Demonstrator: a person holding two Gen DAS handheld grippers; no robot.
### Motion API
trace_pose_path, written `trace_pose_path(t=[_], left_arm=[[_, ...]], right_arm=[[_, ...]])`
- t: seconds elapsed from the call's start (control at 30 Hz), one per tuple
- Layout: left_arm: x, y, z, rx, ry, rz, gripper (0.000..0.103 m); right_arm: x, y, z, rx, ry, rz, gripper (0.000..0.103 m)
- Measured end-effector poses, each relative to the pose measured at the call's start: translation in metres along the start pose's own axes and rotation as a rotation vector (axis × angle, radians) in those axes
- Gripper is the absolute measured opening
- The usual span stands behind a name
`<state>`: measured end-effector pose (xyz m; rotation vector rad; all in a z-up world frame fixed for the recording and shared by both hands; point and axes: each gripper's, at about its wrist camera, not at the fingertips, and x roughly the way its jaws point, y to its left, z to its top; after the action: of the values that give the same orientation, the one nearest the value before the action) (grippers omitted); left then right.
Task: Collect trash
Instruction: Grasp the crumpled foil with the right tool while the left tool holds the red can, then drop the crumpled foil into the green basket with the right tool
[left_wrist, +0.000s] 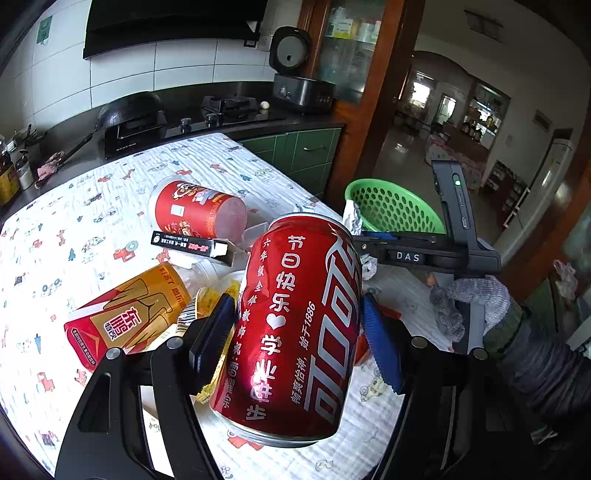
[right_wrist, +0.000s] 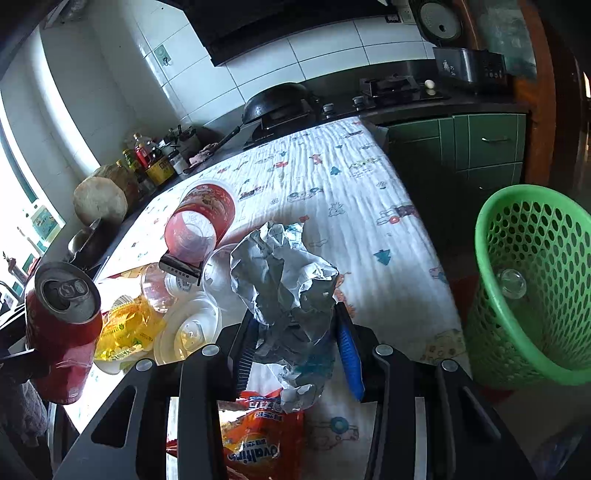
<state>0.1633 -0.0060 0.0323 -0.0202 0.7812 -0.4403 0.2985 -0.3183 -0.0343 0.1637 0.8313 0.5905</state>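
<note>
My ribbed blue rubbery fingers (left_wrist: 380, 343) press a glossy red metal can (left_wrist: 295, 325); crinkled silvery foil (right_wrist: 284, 288) looks matt; the table's cloth (right_wrist: 332, 177) is soft, ridged; the basket (right_wrist: 532, 280) is shiny green plastic.

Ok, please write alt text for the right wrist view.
The right tool grips a crumpled foil wrapper above a patterned table littered with trash. A green basket stands at right; a red can is at left.
</note>
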Motion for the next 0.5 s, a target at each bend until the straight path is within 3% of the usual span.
trace_pose_path(t=[0.17,0.5], left_arm=[[0.006,-0.007,0.005,0.009,0.002,-0.022,0.068],[0.03,-0.037,0.034,0.048,0.028,-0.072,0.068]], right_arm=[[-0.026,-0.026,0.012,0.033,-0.059,-0.05,0.04],[-0.066,-0.119,0.027,0.117,-0.124,-0.274,0.04]])
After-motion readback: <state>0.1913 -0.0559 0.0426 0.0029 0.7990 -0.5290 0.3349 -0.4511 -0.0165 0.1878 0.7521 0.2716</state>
